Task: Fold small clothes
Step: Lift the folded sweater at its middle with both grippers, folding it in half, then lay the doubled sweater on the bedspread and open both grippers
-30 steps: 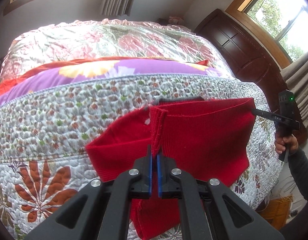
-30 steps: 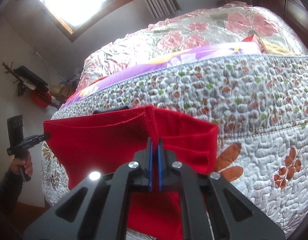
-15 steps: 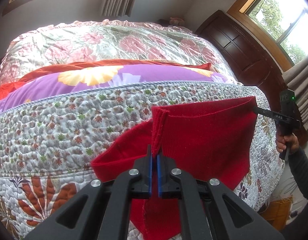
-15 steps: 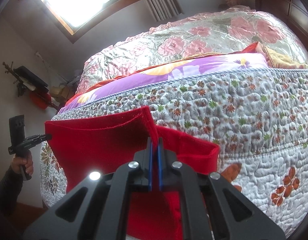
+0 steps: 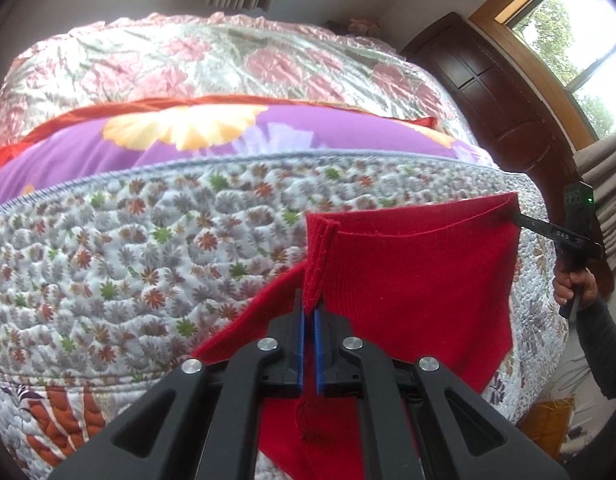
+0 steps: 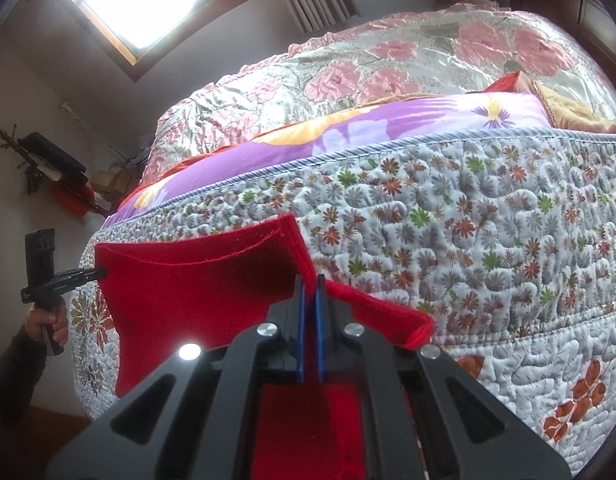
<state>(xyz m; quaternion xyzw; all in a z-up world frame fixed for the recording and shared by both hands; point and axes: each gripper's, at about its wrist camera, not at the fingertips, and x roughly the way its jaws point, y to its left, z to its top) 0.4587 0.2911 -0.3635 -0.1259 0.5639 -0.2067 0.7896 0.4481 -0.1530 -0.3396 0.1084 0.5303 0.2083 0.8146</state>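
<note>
Left gripper [image 5: 309, 312] clamped on one top corner of the red garment [image 5: 412, 280]; right gripper [image 6: 310, 292] clamped on the other. Garment hangs stretched between them above the floral quilt [image 5: 148, 260]. Right gripper's finger reads "DAS"; remainder illegible.

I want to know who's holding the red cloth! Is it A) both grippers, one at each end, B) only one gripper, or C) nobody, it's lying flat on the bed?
A: the left gripper and right gripper each pinch an end of the red cloth, stretched between them.
</note>
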